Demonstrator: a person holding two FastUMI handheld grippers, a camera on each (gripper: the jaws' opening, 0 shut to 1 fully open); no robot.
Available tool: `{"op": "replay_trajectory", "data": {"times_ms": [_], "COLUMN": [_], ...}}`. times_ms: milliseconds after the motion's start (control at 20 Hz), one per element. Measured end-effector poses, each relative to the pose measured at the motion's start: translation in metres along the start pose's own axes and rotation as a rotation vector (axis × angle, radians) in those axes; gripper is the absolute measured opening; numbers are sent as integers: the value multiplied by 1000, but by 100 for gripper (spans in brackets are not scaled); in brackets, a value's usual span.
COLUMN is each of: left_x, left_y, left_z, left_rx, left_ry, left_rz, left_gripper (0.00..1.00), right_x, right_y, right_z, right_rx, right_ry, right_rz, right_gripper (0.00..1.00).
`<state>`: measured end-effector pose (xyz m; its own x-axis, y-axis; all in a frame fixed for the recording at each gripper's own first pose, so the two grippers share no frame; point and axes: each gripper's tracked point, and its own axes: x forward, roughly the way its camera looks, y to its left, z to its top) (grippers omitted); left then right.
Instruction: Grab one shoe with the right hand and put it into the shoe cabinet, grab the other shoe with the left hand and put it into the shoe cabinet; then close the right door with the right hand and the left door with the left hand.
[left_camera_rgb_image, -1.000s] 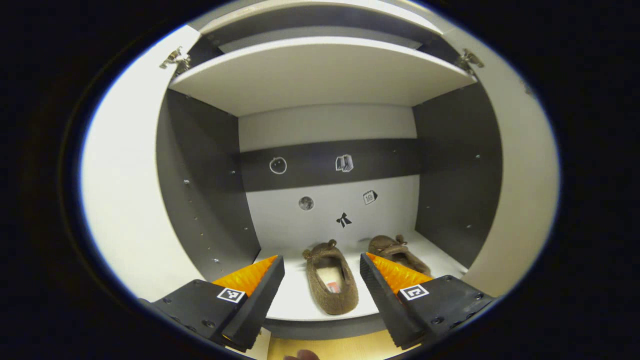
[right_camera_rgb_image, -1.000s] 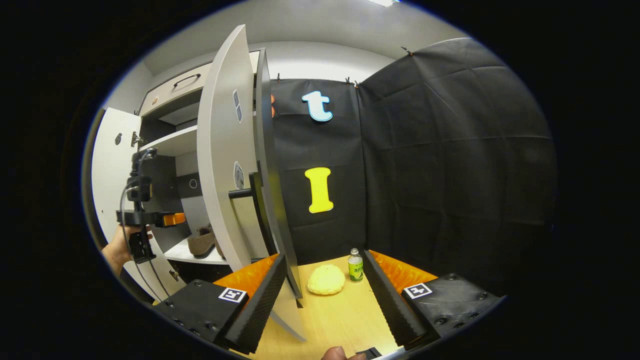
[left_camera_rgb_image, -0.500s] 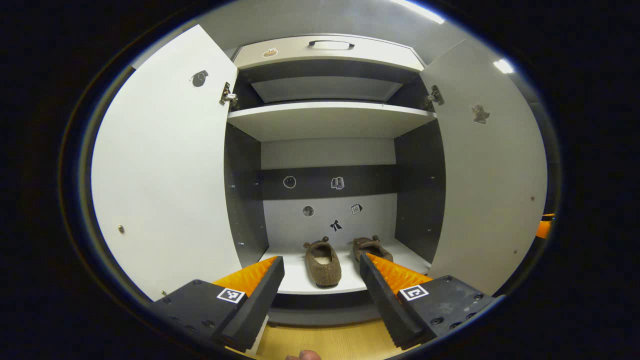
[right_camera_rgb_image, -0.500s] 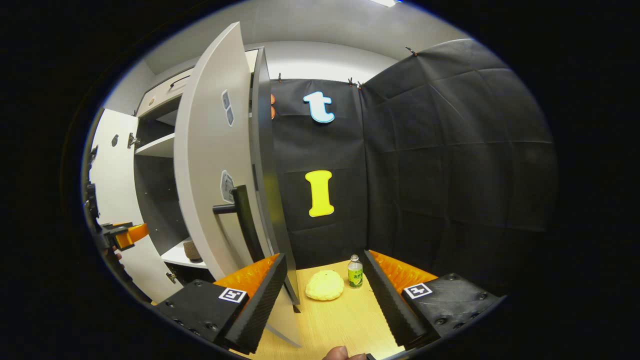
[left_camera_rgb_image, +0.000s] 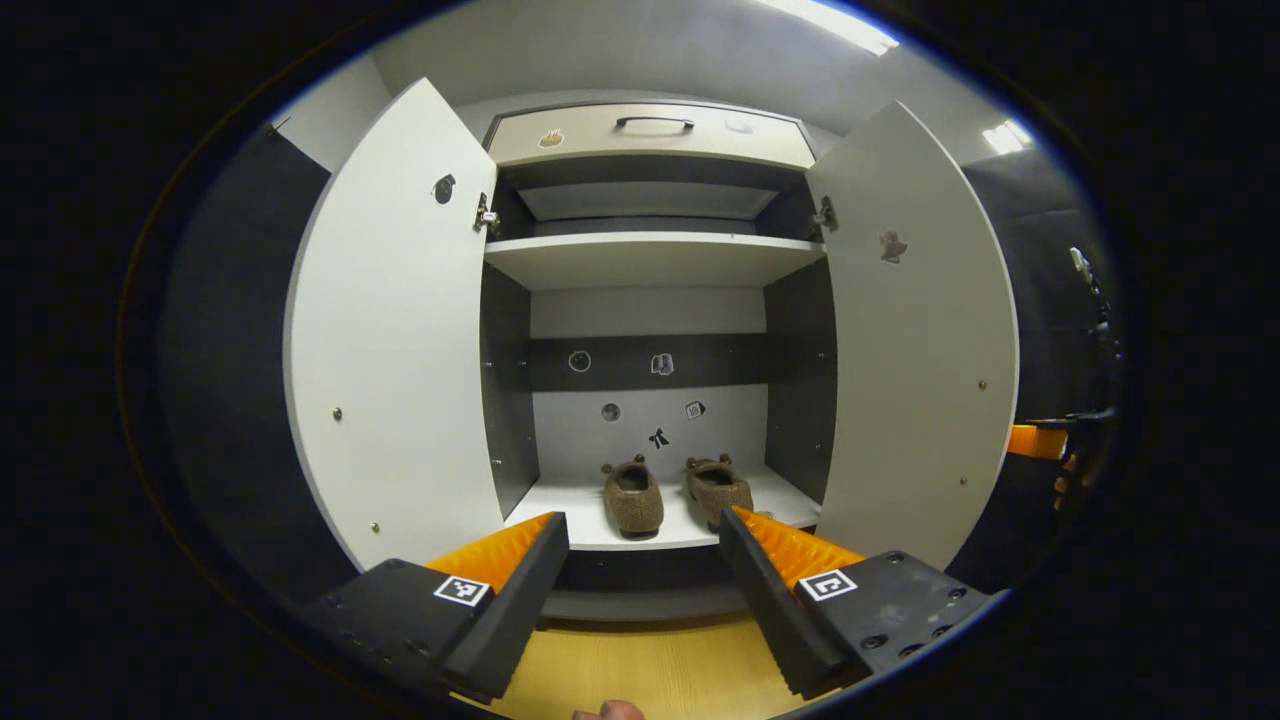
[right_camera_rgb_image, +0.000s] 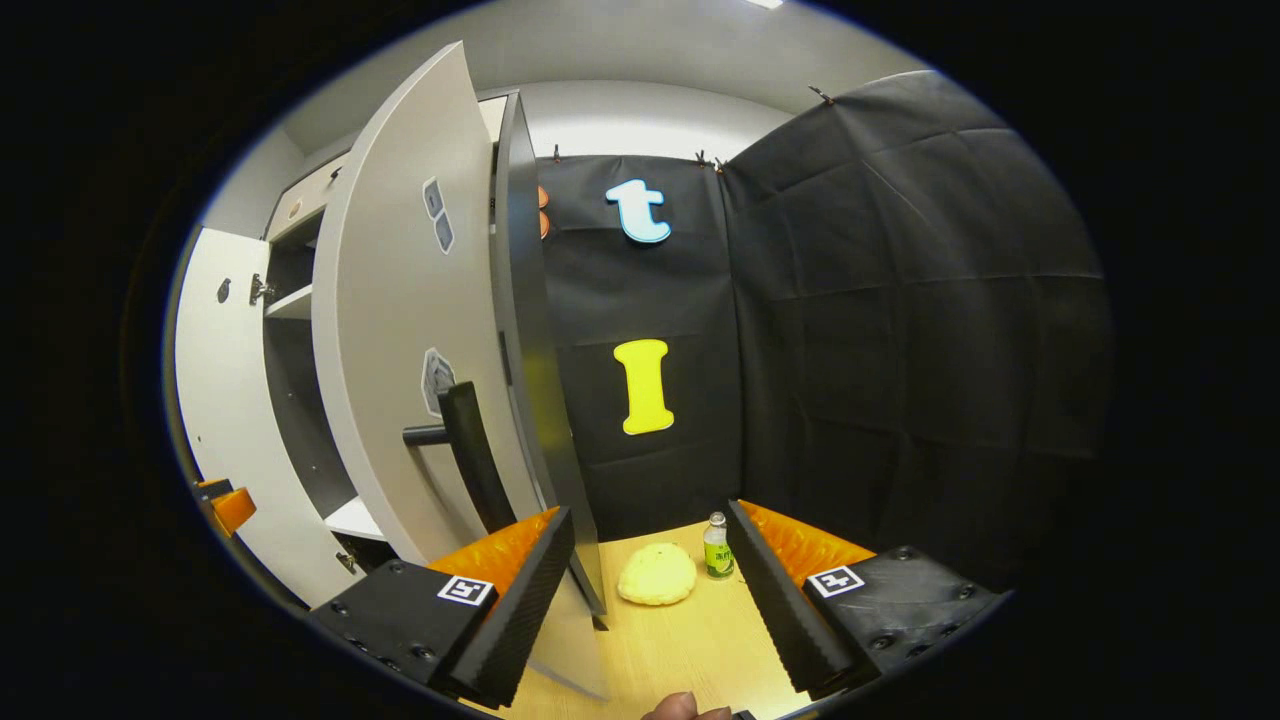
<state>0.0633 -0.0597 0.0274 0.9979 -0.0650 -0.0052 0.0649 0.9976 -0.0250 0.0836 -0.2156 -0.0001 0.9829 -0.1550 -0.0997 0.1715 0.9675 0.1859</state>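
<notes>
Left gripper view, shoe cabinet (left_camera_rgb_image: 650, 262): fills the centre of the frame, smaller than half a second ago, so the camera has backed away from it.
Left door (left_camera_rgb_image: 400, 330): centre left, swung wide open.
Right door (left_camera_rgb_image: 915, 340): centre right, wide open; in the right gripper view it stands left of centre (right_camera_rgb_image: 400, 330), its dark bar handle (right_camera_rgb_image: 470, 455) just above that gripper's near finger and closer than a second ago.
Booth table (right_camera_rgb_image: 680, 640): pale wood along the bottom of both views.
Left gripper (left_camera_rgb_image: 640, 560): bottom centre, jaws spread wide, holding nothing, clear of the cabinet front.
Right gripper (right_camera_rgb_image: 645, 570): bottom centre of its own view, jaws spread wide, holding nothing; its far end also peeks in at the right edge of the left gripper view.
Left shoe (left_camera_rgb_image: 633, 497): on the bottom shelf, lower centre, heel towards the camera.
Right shoe (left_camera_rgb_image: 718, 487): just beside the first on the same shelf, apart from it.
Yellow lump (right_camera_rgb_image: 657, 578): on the table, lower centre of the right gripper view.
Small bottle (right_camera_rgb_image: 717, 548): upright, just right of the lump.
Task standing: both shoes appear stowed; the left gripper's withdrawal and the right gripper's approach to the handle suggest the right door gets closed next.
</notes>
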Motion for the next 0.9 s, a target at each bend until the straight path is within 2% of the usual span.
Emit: {"op": "replay_trajectory", "data": {"times_ms": [300,500,650,900], "left_x": [-22,-29,-32,-40], "left_y": [4,15,28,49], "left_z": [-17,-23,-25,-26], "left_rx": [-12,-8,-13,-12], "left_ry": [18,29,29,32], "left_rz": [-26,-37,-31,-12], "left_gripper": [96,96,96,96], "right_x": [2,-2,-9,-15], "right_y": [6,14,30,75], "right_z": [-2,-2,-4,-12], "right_rx": [9,-28,-26,-46], "right_ry": [10,-14,-14,-10], "right_rz": [11,-4,2,61], "right_gripper": [98,98,98,98]}}
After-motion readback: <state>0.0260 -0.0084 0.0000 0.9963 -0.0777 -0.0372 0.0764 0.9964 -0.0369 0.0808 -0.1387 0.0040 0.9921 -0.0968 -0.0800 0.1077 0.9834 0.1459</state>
